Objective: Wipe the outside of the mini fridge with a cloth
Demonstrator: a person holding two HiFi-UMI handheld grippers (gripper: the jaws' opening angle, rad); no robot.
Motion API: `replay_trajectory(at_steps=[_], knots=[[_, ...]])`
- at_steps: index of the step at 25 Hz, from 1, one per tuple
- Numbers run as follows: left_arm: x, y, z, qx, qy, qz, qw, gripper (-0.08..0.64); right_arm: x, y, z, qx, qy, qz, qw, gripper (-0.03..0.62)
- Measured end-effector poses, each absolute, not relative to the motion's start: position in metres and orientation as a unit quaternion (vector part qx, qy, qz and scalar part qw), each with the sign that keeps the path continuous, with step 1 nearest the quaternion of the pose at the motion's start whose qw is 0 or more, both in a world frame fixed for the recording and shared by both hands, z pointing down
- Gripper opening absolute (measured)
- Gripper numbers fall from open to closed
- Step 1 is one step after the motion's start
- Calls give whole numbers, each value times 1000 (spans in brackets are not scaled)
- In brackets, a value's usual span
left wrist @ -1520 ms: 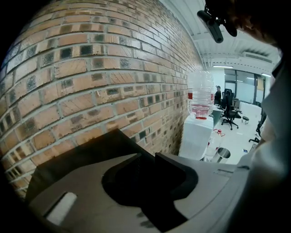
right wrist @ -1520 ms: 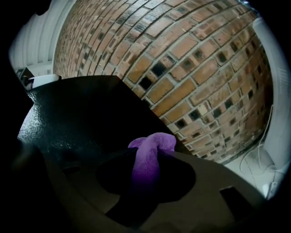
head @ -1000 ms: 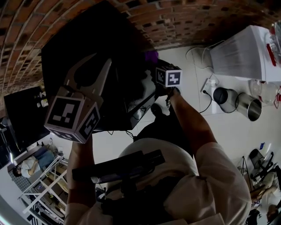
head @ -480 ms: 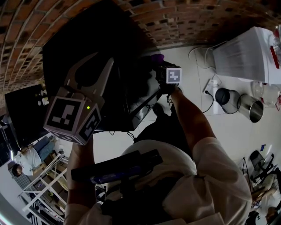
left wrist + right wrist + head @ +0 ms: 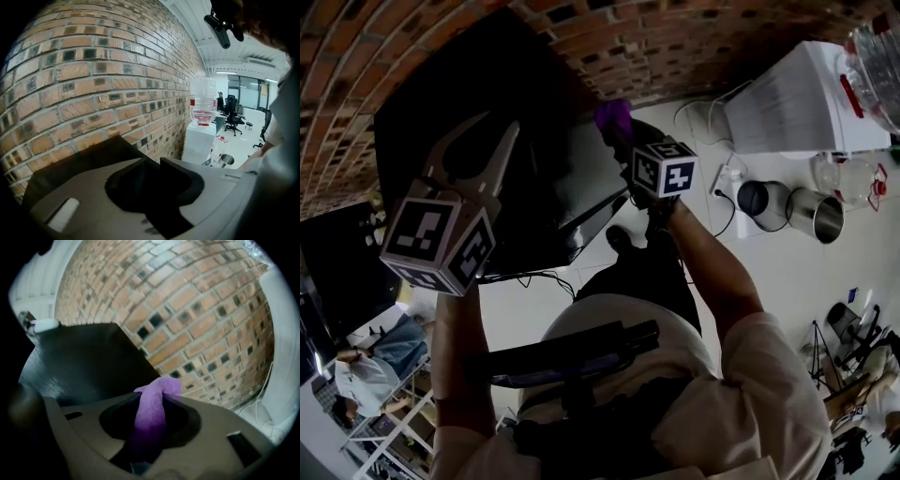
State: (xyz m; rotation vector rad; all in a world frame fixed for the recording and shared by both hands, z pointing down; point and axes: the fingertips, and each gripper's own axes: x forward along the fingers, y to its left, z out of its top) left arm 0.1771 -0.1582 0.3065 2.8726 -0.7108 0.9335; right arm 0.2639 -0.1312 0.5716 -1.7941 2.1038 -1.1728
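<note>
Right gripper (image 5: 152,401) clamps purple cloth (image 5: 161,386) near black fridge (image 5: 469,84); left gripper (image 5: 151,160) narrowly apart, empty; fridge surface too dark to read.

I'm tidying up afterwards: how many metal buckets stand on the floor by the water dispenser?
2. A darker bucket stands beside the white water dispenser; a shinier bucket is just right of it in the head view. Others may be hidden.

Counted: one mini fridge (image 5: 487,103), one purple cloth (image 5: 612,116), one water dispenser (image 5: 797,103). Two metal pots (image 5: 814,214). Two grippers: left gripper (image 5: 478,141), right gripper (image 5: 623,141).
</note>
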Motion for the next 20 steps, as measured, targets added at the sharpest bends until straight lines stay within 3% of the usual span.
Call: replay_trajectory(at_steps=[10, 20], knots=[[162, -131, 288, 939, -191, 286, 15, 91, 234, -73, 386, -559, 775, -244, 164, 138], [162, -96, 294, 942, -174, 286, 34, 91, 189, -35, 330, -524, 797, -214, 210, 140]])
